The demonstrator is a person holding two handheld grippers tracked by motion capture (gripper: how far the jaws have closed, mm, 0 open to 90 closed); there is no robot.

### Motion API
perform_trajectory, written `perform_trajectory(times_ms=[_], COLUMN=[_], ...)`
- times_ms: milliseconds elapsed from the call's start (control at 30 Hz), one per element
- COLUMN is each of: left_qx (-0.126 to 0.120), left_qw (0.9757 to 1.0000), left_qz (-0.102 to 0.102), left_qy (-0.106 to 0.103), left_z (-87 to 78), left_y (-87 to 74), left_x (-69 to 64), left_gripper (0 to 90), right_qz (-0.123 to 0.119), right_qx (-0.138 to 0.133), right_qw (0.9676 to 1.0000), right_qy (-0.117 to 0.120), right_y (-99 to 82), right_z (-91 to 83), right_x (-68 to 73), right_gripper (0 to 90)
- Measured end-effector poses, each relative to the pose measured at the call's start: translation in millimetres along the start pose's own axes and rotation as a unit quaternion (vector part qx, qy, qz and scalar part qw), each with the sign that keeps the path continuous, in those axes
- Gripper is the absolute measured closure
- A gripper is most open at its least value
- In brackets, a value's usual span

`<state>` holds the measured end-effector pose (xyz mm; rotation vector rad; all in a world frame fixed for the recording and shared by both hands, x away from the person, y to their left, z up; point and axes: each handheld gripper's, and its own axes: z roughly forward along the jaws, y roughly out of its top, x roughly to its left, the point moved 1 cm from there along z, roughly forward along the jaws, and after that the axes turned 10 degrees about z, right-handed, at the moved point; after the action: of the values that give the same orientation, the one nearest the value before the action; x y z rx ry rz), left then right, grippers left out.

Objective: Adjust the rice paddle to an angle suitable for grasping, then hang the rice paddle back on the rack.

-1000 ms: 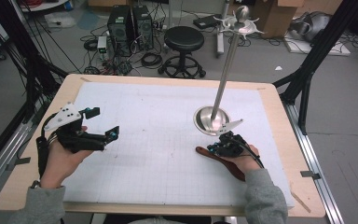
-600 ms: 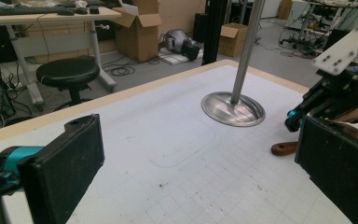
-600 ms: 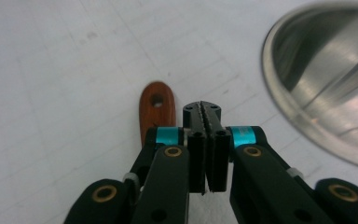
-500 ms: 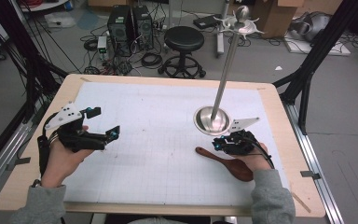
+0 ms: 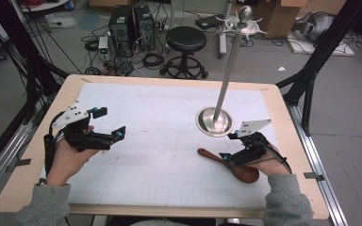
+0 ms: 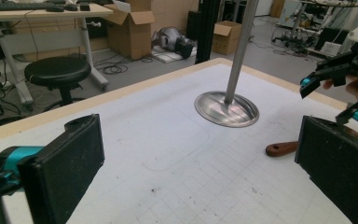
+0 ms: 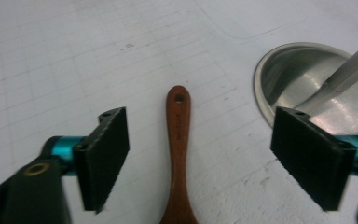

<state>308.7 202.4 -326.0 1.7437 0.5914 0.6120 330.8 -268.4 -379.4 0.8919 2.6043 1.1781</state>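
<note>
My right gripper (image 7: pixel 198 158) hangs wide open over the wooden spoon (image 7: pixel 177 154) lying beside the stand base (image 5: pixel 215 121), its handle running between the jaws, while my open left gripper (image 5: pixel 107 123) waits well apart.

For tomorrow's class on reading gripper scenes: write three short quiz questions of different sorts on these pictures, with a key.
1. True or false: the right gripper is shut on the spoon.
2. What stands on the table beside the spoon: A a stand, B a mug, C a box?
3. Fill in: the spoon's handle end has a small ____.

Key:
1. False: the jaws stand open either side of the handle, apart from it.
2. A
3. hole
</note>
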Motion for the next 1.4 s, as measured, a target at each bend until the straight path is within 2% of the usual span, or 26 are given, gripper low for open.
perform_trajectory(times_ms=[67,233,367,433,467,600,767,900,967,1033,1067,1200,1400], left_qx=[0.001,0.003,0.001,-0.001,-0.002,-0.004,-0.001,-0.006,-0.005,-0.005,-0.001,-0.001,0.005], left_qw=[1.0,1.0,0.9999,0.9999,0.9999,1.0,1.0,0.9998,0.9998,0.9998,0.9998,0.9999,0.9998], left_qz=[-0.001,-0.001,-0.001,0.0,0.002,0.0,0.0,-0.001,0.0,-0.001,-0.002,-0.003,-0.005], left_qy=[-0.002,-0.005,-0.011,-0.012,-0.011,-0.008,-0.008,-0.018,-0.021,-0.019,-0.019,-0.016,-0.019], left_z=[2.2,4.7,6.0,5.7,5.1,4.1,4.8,5.5,5.7,5.8,5.8,5.5,6.5], left_y=[0.0,-0.1,1.7,3.0,3.3,3.2,2.5,5.0,5.7,4.7,3.2,2.2,0.4], left_x=[-0.5,-1.3,-3.1,-4.1,-4.0,-2.7,-3.4,-7.8,-8.6,-8.0,-6.8,-5.6,-6.0], left_gripper=[1.8,1.8,1.8,1.8,1.8,1.8,1.8,1.8,1.8,1.8,1.8,1.8,1.8], right_qz=[-0.004,-0.009,-0.001,0.005,0.006,0.006,0.003,0.004,0.003,0.0,0.003,0.002,0.006], right_qx=[0.005,0.004,0.008,0.014,0.026,0.027,0.043,0.076,0.081,0.094,0.108,0.13,0.142], right_qw=[1.0,0.9999,0.9999,0.9999,0.9996,0.9996,0.9991,0.9971,0.9967,0.9955,0.9941,0.9915,0.9898], right_qy=[0.008,0.011,0.009,0.008,0.004,0.005,0.002,-0.003,-0.004,0.002,0.0,-0.002,0.001], right_y=[-0.7,-2.5,-6.8,-9.8,-11.7,-11.5,-11.4,-12.0,-12.3,-13.0,-14.0,-15.9,-18.2], right_z=[-4.7,-7.8,-7.7,-5.6,-4.4,-4.1,-3.6,2.5,4.0,7.3,11.3,18.3,23.2], right_x=[2.4,3.0,-0.9,-3.3,-4.2,-3.9,-3.3,-3.1,-2.7,-2.3,-2.9,-3.1,-5.4], right_gripper=[11.7,10.6,10.7,10.7,10.7,11.9,13.0,13.9,15.0,16.6,17.0,17.0,20.9])
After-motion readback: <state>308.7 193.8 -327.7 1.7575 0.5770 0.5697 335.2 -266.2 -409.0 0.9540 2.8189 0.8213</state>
